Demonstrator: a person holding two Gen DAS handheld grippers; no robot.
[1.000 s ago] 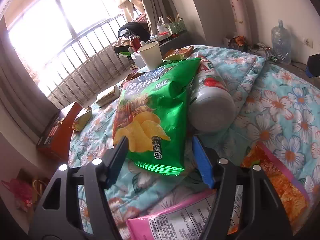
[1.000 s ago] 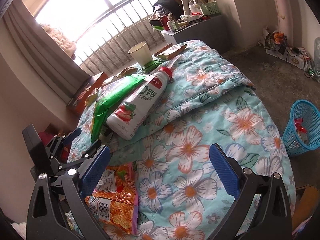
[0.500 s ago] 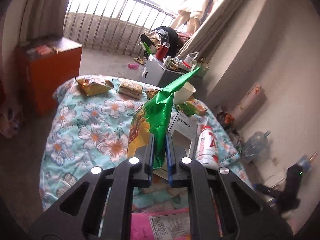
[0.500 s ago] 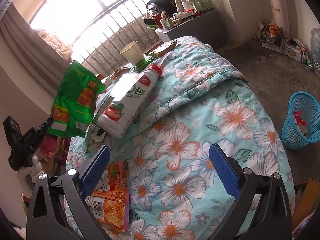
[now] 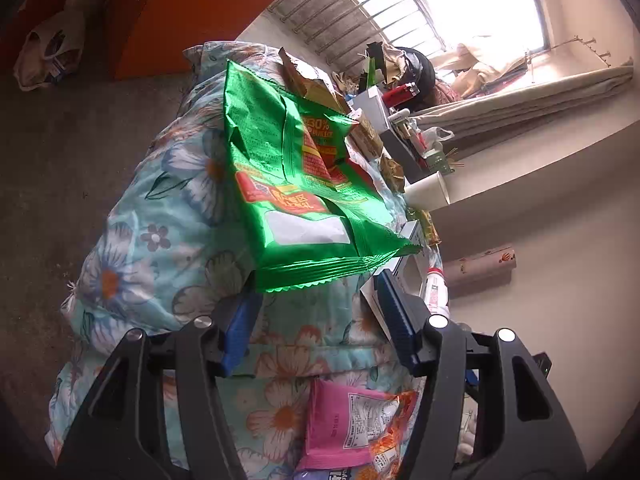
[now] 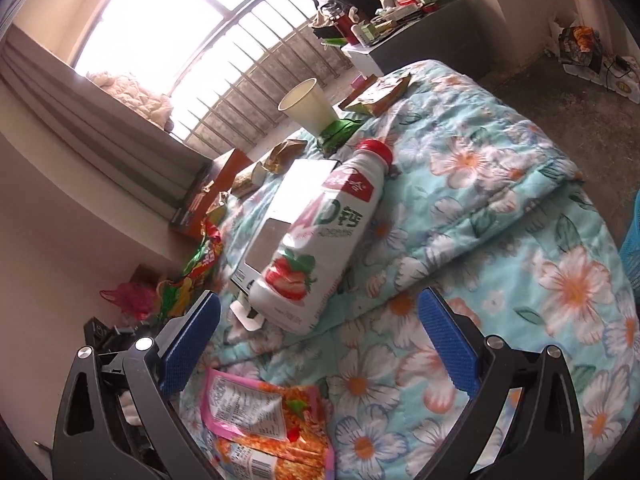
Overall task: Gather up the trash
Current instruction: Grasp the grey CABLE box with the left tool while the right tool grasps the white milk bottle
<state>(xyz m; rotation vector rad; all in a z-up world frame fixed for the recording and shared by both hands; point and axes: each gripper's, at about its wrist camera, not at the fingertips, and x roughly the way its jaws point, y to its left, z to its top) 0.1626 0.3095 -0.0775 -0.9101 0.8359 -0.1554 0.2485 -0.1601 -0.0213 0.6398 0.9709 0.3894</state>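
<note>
On the flowered quilt, near to far:

Left gripper (image 5: 316, 312): its jaws have just been opening and now stand apart; the blue pads press on nothing.
Green chip bag (image 5: 304, 184): in the left wrist view it sits just past the blue fingertips, back side showing, its crimped edge nearest them. Whether it lies on the quilt or is in the air I cannot tell.
Right gripper (image 6: 318, 336): jaws spread wide, nothing between the pads, pointed at the foot of the bottle.
Pink and orange snack packet (image 6: 264, 424): flat on the quilt (image 6: 500, 208), closest to both cameras, under the right gripper's left finger.
Bottle (image 6: 324, 236): white with a red cap and a strawberry print, lying on its side with its base towards the right gripper, partly over a flat white box (image 6: 296, 192).
Paper cup (image 6: 308, 108): upright beyond the bottle's cap, on a scrap of green wrapper.
Brown wrappers (image 6: 380, 92): opened, near the far edge of the quilt, with more to the left of the cup.
Orange cabinet (image 5: 176, 12): on the floor beyond the quilt.
Window bars (image 6: 248, 76): farthest back, bright daylight behind.
</note>
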